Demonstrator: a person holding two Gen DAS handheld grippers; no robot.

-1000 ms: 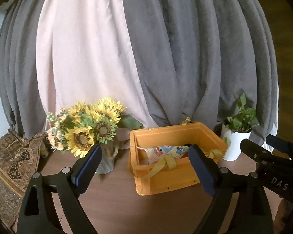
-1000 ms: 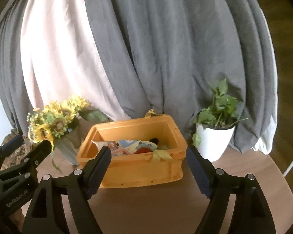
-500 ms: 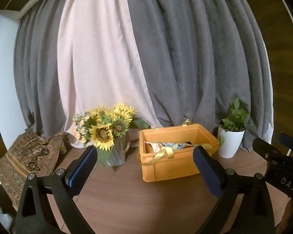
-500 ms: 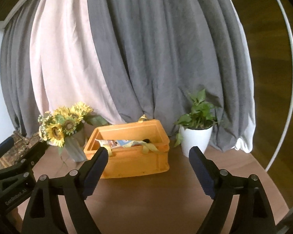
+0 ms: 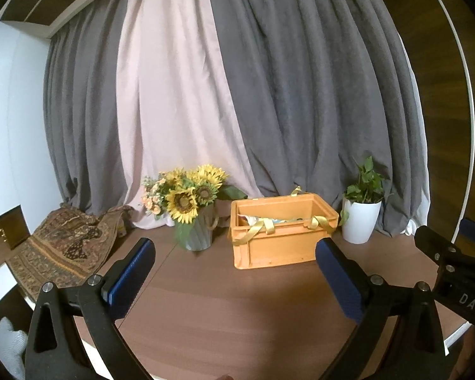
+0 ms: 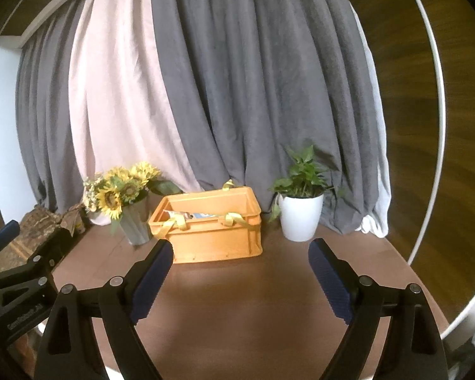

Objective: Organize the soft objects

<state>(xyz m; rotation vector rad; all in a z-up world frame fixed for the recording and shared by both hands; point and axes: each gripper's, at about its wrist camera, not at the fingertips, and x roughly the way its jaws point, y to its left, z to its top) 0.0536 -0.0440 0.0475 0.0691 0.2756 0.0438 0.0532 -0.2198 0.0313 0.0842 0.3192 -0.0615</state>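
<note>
While both our left hand-held gripper (image 5: 234,261) and right hand-held gripper (image 6: 240,261), jaws just widened, gape empty, we judge the limp printed cloth bag (image 5: 270,220) in the orange plastic crate (image 5: 281,240) light, best pinched by its yellow ribbon handles (image 5: 262,228).

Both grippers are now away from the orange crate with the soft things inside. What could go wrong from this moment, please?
1. The yellow straps hang over the rim of the orange crate; a finger could snag one and perhaps drag the crate.
2. The sunflower vase and the white plant pot stand close beside the crate, so a wide sideways move might tip them.
3. The left gripper and right gripper are open, empty and side by side, so could bump.
</note>
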